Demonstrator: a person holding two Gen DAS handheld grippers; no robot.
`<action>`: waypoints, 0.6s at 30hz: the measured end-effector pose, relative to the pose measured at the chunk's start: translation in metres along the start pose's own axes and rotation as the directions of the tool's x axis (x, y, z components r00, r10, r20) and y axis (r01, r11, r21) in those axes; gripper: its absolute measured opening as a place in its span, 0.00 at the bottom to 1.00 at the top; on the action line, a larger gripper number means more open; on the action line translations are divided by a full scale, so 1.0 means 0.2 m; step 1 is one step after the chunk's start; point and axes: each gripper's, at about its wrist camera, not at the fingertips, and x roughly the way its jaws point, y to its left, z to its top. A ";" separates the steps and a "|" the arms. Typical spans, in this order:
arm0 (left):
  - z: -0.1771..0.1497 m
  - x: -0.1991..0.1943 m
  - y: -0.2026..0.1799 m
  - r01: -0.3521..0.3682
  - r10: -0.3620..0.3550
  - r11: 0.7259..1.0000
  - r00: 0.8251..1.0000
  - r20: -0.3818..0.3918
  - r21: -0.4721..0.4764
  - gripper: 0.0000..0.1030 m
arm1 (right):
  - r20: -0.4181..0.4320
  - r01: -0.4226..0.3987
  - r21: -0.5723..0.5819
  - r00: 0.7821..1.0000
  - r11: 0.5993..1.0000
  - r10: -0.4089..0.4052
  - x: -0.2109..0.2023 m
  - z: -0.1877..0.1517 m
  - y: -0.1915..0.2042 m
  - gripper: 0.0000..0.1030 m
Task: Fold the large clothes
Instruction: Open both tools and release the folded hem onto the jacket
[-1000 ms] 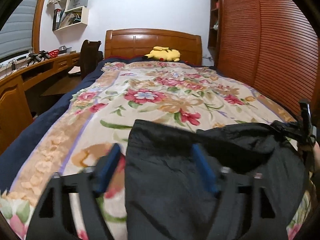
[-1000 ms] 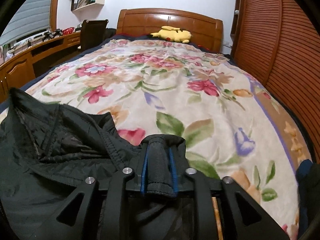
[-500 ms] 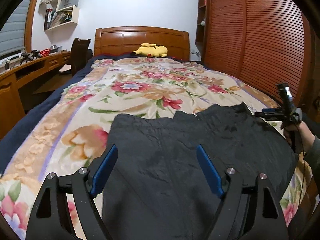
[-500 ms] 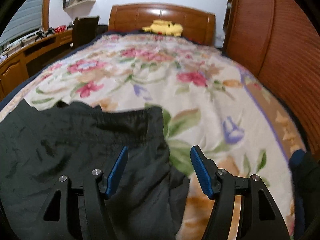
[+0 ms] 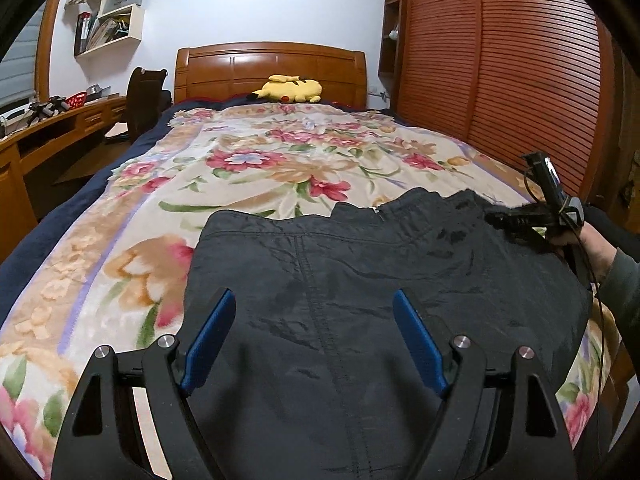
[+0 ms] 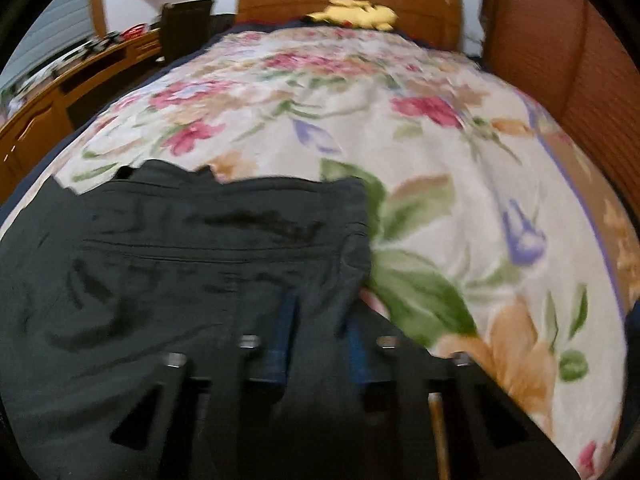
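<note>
In the left view, the left gripper [image 5: 314,340] is wide open above the black jacket [image 5: 360,280], spread on the flowery bed [image 5: 248,168]. In the blurry right view, the right gripper [image 6: 320,336] looks pinched on the jacket's right edge, so I think a fold is starting; next, lift that edge across

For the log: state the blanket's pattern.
Blanket: cream with red, pink and orange flowers; clearest in the left wrist view.

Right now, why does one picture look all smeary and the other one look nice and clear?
The right wrist view is smeared by motion blur: the flowered blanket and right claw look streaky. The left wrist view is sharp: the seams on the black garment show clearly. Both bend the room, from the fisheye lens.
</note>
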 end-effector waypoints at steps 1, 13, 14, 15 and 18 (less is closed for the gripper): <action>0.00 0.00 0.00 0.002 -0.002 1.000 1.000 0.000 0.001 0.79 | 0.021 0.031 -0.015 0.999 0.999 -0.030 -0.02 0.00 0.01 0.16; -0.03 -0.01 -0.10 0.027 -0.027 0.999 1.000 -0.010 0.033 0.79 | 0.088 0.252 0.064 0.962 0.966 -0.257 -0.08 0.09 0.01 0.17; -0.04 -0.01 -0.11 0.028 -0.027 0.999 1.000 -0.012 0.037 0.79 | 0.083 0.256 0.070 0.962 0.964 -0.261 -0.08 0.09 0.01 0.26; -0.04 -0.02 -0.11 0.029 -0.028 0.999 1.000 -0.013 0.040 0.79 | 0.083 0.269 0.074 0.958 0.960 -0.275 -0.09 0.09 0.02 0.32; -0.05 -0.02 -0.12 0.036 -0.035 0.999 0.999 -0.018 0.041 0.79 | 0.113 0.264 0.075 0.956 0.961 -0.272 -0.15 0.10 0.06 0.57</action>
